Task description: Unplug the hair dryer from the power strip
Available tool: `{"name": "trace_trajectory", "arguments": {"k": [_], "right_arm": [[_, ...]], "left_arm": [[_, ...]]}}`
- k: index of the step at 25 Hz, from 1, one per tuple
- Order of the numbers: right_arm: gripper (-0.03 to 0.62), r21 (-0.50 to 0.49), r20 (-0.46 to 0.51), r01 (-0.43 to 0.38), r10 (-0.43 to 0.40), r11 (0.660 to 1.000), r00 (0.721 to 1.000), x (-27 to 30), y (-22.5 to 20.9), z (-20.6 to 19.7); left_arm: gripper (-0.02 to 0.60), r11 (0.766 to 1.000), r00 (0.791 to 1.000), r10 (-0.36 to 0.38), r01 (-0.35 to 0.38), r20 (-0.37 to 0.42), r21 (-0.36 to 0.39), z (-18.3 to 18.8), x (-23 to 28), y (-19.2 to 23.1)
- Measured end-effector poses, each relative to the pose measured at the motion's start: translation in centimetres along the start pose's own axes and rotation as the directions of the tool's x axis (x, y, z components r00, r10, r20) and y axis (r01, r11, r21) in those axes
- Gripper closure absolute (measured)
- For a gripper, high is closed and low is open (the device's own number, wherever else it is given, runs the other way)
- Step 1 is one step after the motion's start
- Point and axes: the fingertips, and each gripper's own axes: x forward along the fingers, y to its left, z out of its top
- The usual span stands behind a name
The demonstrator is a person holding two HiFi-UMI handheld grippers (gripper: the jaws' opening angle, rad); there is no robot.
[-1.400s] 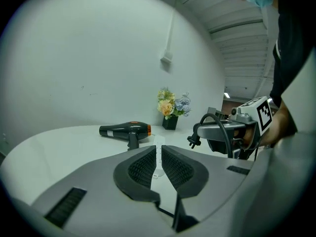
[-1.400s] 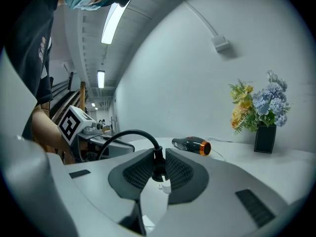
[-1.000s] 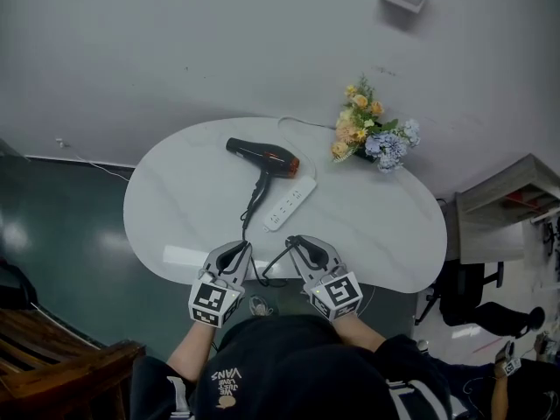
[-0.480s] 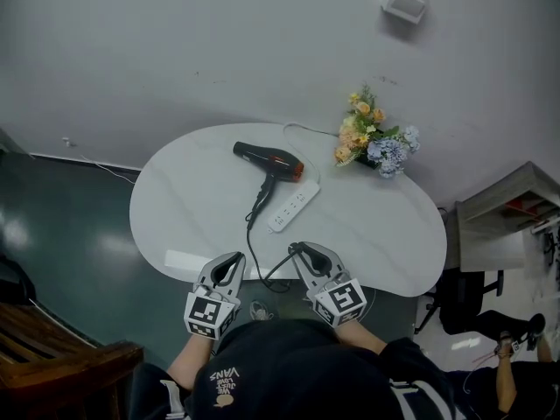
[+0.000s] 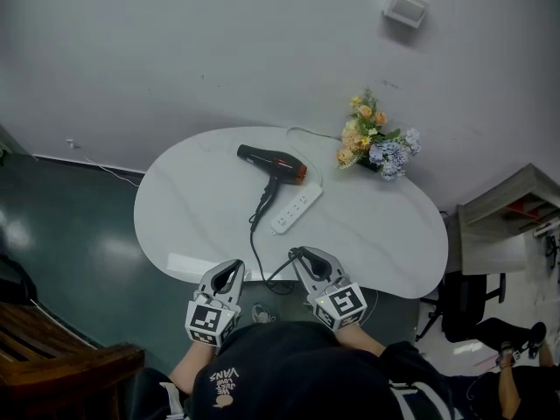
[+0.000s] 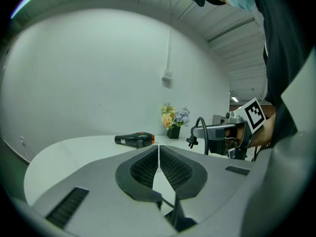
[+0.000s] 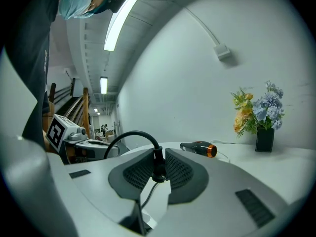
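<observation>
The black hair dryer (image 5: 271,163) with an orange ring lies on the white oval table (image 5: 192,208), beside the white power strip (image 5: 295,209). Its black cord (image 5: 255,248) runs to the table's front edge, loops, and rises to my right gripper (image 5: 302,255). That gripper is shut on the plug (image 7: 158,168), held free of the strip; the plug (image 6: 193,141) also shows in the left gripper view. My left gripper (image 5: 233,268) hangs at the table's front edge, left of the cord, shut and empty (image 6: 158,147). The dryer (image 7: 199,148) lies far ahead of both.
A vase of flowers (image 5: 376,143) stands at the table's back right. A wooden chair (image 5: 52,366) is at lower left, a grey desk (image 5: 516,199) at right. A white box (image 5: 404,7) hangs on the wall.
My left gripper has drawn back from the cord toward the person and its jaws have come together. The right gripper still holds the plug in much the same spot.
</observation>
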Motion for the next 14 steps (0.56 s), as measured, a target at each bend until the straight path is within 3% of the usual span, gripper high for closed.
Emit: {"name": "trace_trajectory", "arguments": {"k": [14], "right_arm": [[0.507,0.024,0.023,0.016,-0.016,1.0,1.0,0.22,-0.27,0.59]], "left_arm": [[0.557,1.0,1.0,-0.017,0.017,0.002,0.002,0.17,0.34,-0.09]]}}
